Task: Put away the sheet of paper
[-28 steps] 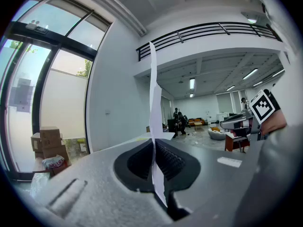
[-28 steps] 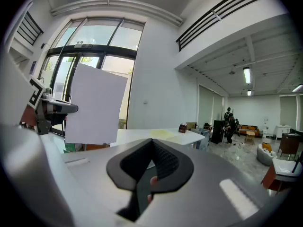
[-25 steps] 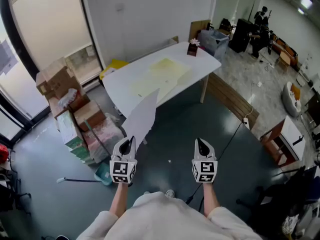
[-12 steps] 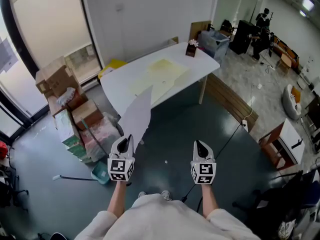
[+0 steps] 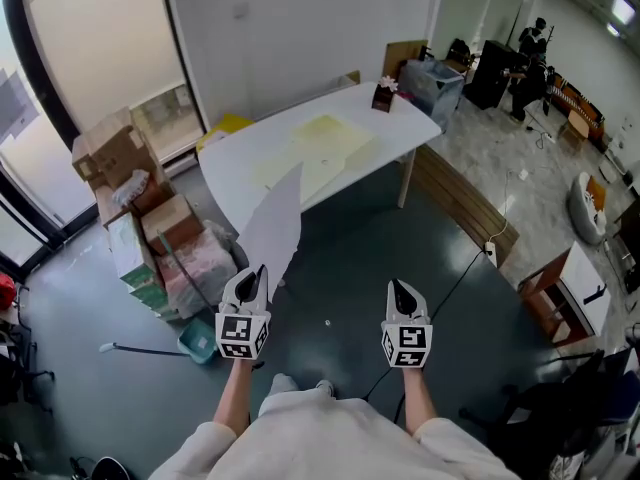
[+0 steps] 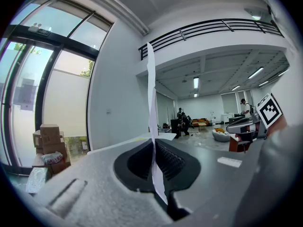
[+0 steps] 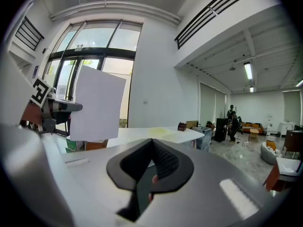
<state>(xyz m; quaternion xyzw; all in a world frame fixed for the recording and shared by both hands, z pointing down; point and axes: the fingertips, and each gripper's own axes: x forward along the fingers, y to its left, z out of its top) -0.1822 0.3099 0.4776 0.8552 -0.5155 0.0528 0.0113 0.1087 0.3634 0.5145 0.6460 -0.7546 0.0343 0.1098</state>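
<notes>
Now | left gripper [image 5: 257,276] jaws clamp sheet of paper [image 5: 273,228] upright | right gripper [image 5: 401,289] jaws closed together

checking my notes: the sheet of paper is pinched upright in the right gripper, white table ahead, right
Wrong gripper. The sheet of paper is pinched upright in the left gripper, not the right gripper, whose jaws are together on nothing. The left gripper view shows the sheet edge-on between its jaws. The white table is ahead, as said.
</notes>
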